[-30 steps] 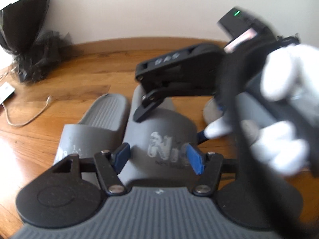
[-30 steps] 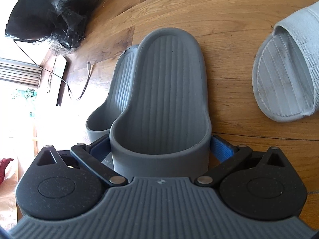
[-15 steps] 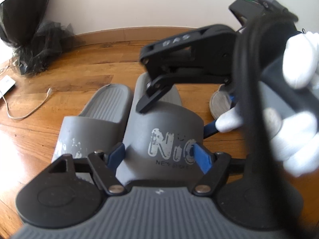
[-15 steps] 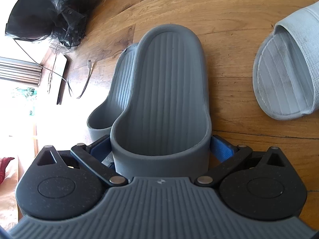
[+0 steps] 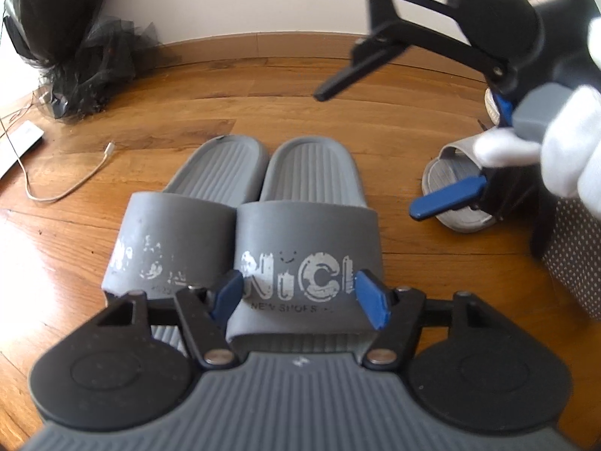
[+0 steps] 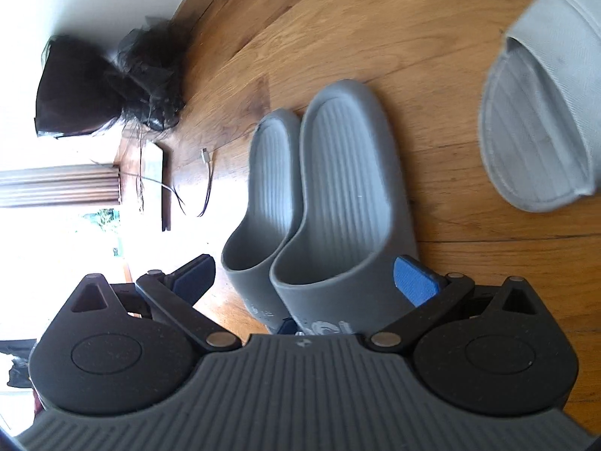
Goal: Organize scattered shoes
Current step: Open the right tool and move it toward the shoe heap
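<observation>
Two grey slides lie side by side on the wooden floor, toes towards me: the left slide [image 5: 176, 240] [image 6: 263, 188] and the right slide [image 5: 308, 233] [image 6: 349, 188] with a worn white print. My left gripper [image 5: 298, 298] has its blue pads on both sides of the right slide's strap, and its jaws are closing on it. My right gripper [image 5: 370, 154] [image 6: 306, 274] hangs wide open above the floor, holding nothing, in a white-gloved hand [image 5: 563, 150]. A white slipper [image 5: 447, 167] [image 6: 537, 131] lies to the right, partly hidden behind the right gripper.
A black mesh bundle [image 5: 64, 49] sits by the wall at the far left. A white cable [image 5: 67, 188] and a flat white device [image 5: 22, 139] lie near it. Dotted fabric [image 5: 574, 259] is at the right edge. The skirting board [image 5: 263, 47] runs behind the slides.
The right gripper let go of the right grey slide, opened wide and lifted away to the right. That slide, earlier overlapping its mate, now lies flat beside it.
</observation>
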`<state>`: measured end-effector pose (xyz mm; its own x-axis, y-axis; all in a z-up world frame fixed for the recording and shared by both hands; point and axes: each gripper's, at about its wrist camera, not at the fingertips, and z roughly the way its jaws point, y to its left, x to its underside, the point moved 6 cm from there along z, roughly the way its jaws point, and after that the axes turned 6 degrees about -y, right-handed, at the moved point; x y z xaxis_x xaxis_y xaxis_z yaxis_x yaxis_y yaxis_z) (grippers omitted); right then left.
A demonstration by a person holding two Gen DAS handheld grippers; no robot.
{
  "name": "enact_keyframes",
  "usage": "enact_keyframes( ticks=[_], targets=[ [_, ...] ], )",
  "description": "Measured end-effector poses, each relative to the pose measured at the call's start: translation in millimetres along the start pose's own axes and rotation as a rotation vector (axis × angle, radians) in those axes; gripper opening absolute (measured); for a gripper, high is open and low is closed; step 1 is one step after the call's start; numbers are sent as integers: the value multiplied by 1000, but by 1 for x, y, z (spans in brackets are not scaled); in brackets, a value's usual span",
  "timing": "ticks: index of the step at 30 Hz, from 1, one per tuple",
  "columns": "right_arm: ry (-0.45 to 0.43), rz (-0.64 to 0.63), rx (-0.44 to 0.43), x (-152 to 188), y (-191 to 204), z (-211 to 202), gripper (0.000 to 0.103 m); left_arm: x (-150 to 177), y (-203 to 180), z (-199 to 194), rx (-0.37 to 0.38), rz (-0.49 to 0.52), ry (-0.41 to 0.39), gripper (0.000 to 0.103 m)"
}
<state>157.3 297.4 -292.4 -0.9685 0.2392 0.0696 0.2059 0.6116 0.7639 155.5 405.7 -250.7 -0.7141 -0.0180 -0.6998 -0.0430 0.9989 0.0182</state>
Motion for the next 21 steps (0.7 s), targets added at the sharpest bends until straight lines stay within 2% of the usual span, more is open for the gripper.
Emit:
enact_keyframes(
  ticks=[3, 5, 9, 12, 21],
  targets=[
    [-9, 25, -53, -1, -8, -12, 103, -6, 16, 6, -9, -27, 6, 65],
    [-13, 30, -87, 1, -10, -22, 103, -13, 29, 7, -15, -54, -19, 65],
    [-19, -1, -125, 8, -16, -48, 103, -33, 43, 8, 21, -92, -82, 65],
    [-24, -18, -148, 15, -21, -66, 103, -48, 47, 17, 43, -72, -107, 66],
    [-35, -170, -138, 38, -42, -132, 103, -68, 15, 28, 125, 6, -128, 70]
  ],
)
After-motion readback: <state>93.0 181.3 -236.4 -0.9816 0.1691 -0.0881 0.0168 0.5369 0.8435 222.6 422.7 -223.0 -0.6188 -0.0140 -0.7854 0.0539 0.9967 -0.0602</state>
